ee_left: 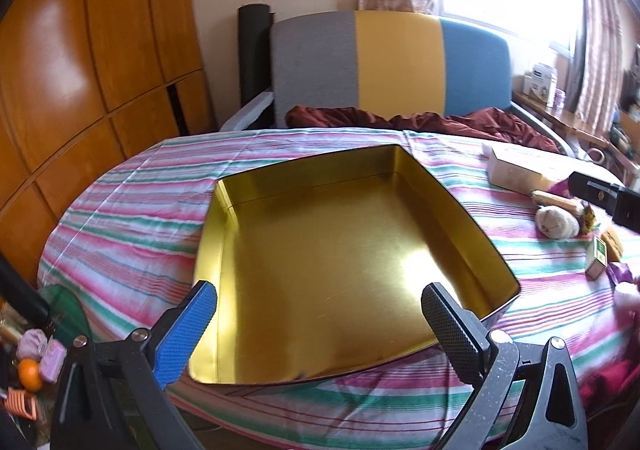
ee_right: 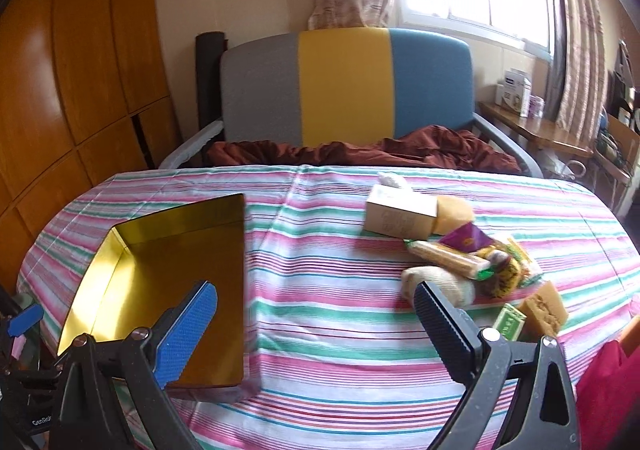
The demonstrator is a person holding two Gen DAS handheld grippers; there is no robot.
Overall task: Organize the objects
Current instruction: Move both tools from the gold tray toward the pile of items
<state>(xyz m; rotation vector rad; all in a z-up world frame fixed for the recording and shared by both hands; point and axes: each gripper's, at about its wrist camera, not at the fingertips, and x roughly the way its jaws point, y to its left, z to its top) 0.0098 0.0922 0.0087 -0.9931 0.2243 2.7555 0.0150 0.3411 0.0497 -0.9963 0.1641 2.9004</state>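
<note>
An open, empty gold tin (ee_left: 336, 246) lies on the striped tablecloth; the right wrist view shows the tin (ee_right: 132, 266) at the left. My left gripper (ee_left: 320, 302) hovers open over the tin's near rim with nothing between its fingers. My right gripper (ee_right: 316, 306) is open above bare cloth, between the tin and a heap of small things. In that heap are a beige carton (ee_right: 400, 216), a wrapped snack bar (ee_right: 448, 260), a cream sock (ee_right: 440, 282), a purple packet (ee_right: 466, 238), a small green box (ee_right: 509, 322) and a brown block (ee_right: 544, 308).
The round table (ee_right: 340, 330) drops off at its near edge. A grey, yellow and blue chair (ee_right: 344, 90) with a dark red cloth (ee_right: 360, 152) stands behind it. Wooden cupboards (ee_left: 80, 90) line the left side. A cluttered side desk (ee_right: 536, 126) is at the right.
</note>
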